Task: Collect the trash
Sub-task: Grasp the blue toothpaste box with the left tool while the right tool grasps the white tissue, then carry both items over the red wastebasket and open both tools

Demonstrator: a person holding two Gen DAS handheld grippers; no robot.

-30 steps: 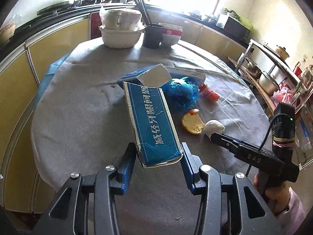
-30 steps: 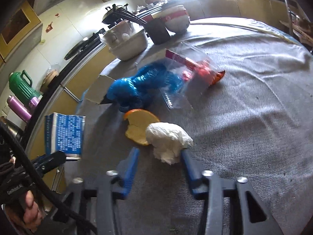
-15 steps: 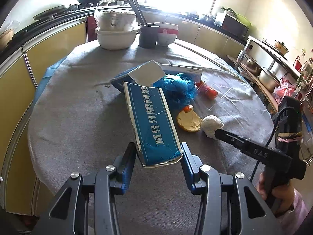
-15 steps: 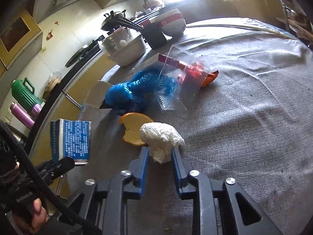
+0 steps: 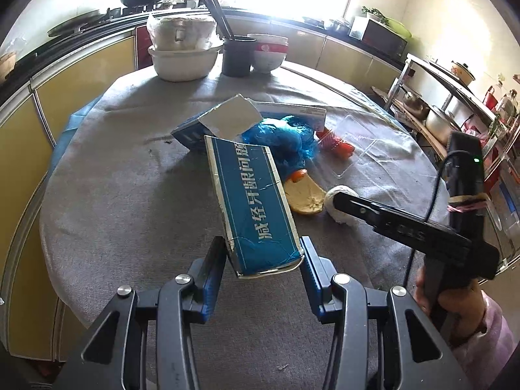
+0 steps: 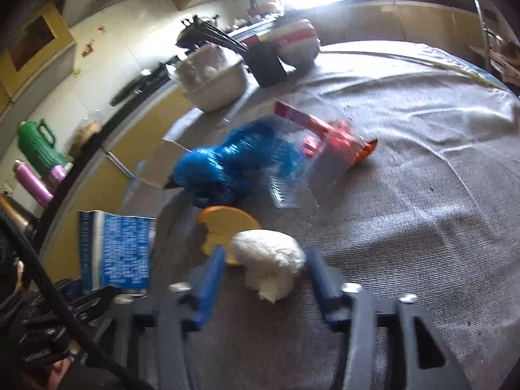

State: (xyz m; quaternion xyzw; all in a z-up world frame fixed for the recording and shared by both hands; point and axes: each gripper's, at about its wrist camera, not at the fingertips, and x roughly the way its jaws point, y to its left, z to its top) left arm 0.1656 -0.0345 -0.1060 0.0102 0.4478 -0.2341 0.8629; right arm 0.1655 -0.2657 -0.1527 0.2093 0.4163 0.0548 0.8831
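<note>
The blue carton (image 5: pixel 256 208) is clamped at its near end by the left gripper (image 5: pixel 263 256) and held tilted above the grey tablecloth (image 5: pixel 130 195). The right gripper (image 6: pixel 265 273) is spread apart around the crumpled white tissue (image 6: pixel 269 260), which lies on the cloth beside an orange peel (image 6: pixel 224 227). The picking of the tissue seems in hand; next, a closing on it is called for.

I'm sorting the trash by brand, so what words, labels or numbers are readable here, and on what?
"减轻牙龈问题": white print along the blue carton held in the left claw.
"DAS": faint letters on the right claw's black arm, partly unreadable.
Print on the second blue box and on the red packet: too blurred to read.
Nothing else is legible.
</note>
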